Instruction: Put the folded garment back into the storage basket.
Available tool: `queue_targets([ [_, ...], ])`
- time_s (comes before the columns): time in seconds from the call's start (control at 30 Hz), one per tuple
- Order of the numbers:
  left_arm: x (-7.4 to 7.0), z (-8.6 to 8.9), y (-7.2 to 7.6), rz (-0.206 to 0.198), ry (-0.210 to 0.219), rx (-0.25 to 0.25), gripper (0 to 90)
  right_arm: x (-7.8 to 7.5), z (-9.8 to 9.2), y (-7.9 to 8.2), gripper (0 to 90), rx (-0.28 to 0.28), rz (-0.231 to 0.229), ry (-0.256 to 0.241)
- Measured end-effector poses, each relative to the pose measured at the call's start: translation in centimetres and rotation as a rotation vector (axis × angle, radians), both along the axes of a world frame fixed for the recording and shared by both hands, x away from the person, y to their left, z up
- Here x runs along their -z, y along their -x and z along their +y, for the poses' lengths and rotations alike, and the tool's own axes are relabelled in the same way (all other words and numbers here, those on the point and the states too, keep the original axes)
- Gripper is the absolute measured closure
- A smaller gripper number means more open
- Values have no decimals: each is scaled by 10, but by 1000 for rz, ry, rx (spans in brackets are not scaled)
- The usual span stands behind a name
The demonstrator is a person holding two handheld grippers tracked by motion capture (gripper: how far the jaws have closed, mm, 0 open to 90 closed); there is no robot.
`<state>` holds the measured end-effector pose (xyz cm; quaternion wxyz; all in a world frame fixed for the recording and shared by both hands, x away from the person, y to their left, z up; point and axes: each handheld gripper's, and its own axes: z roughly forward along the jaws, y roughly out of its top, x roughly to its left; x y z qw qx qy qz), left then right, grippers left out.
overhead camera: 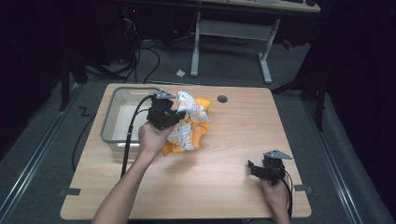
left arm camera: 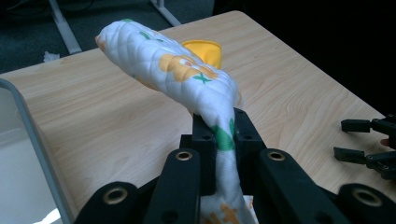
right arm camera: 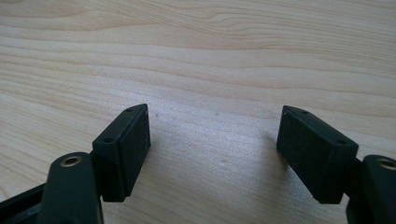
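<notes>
Cloth (overhead camera: 189,122), a quilted white piece with orange and green print and an orange backing, hangs bunched above the table (overhead camera: 224,186) just beside the grey bin (overhead camera: 108,122). It looks light, soft and floppy, so a pinch on a gathered fold suits it. The left gripper (left arm camera: 224,140) pinches such a fold; the right gripper (right arm camera: 212,149) rests spread on bare wood.
</notes>
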<state>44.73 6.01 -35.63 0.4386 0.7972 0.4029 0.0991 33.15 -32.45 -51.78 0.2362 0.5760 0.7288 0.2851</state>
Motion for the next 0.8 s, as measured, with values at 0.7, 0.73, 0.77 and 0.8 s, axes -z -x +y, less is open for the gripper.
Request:
queue_targets([
  [0.7,-11,36,-6,-8,34,-83,830,0,0,0,262,0,0,0],
  [0.73,-11,38,-7,-8,36,-89,830,0,0,0,262,2,1,-2],
  [0.77,-11,38,-7,-8,36,-89,830,0,0,0,262,0,0,0],
  [0.8,-13,43,-8,-8,42,-102,830,0,0,0,262,2,1,-2],
])
